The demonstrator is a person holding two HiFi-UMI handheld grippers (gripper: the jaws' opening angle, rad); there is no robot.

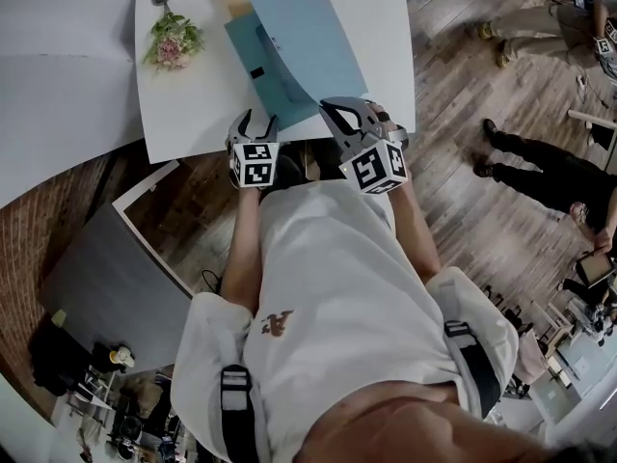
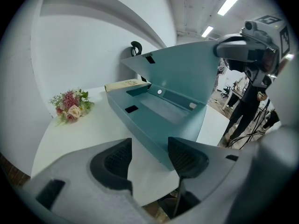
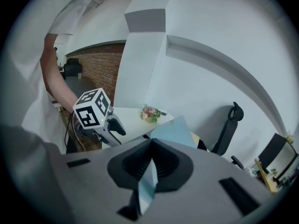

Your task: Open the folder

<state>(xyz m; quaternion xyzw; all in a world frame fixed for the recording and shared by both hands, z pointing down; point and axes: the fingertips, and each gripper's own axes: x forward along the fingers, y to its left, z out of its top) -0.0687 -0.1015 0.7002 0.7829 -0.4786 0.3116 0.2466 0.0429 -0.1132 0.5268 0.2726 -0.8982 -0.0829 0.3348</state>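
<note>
My right tool (image 3: 150, 166) clamped on free edge of teal folder (image 1: 289, 51) cover, folder at worktop (image 1: 183, 114) front edge. My left tool (image 2: 149, 155) apart, empty. Cover looks light, thin, bendy: pinch edge firmly; base may slide.

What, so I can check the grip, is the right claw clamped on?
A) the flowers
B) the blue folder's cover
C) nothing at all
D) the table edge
B: in the right gripper view the right claw is shut on the edge of the folder cover, which stands raised off the table, while the flowers lie apart, untouched.
</note>
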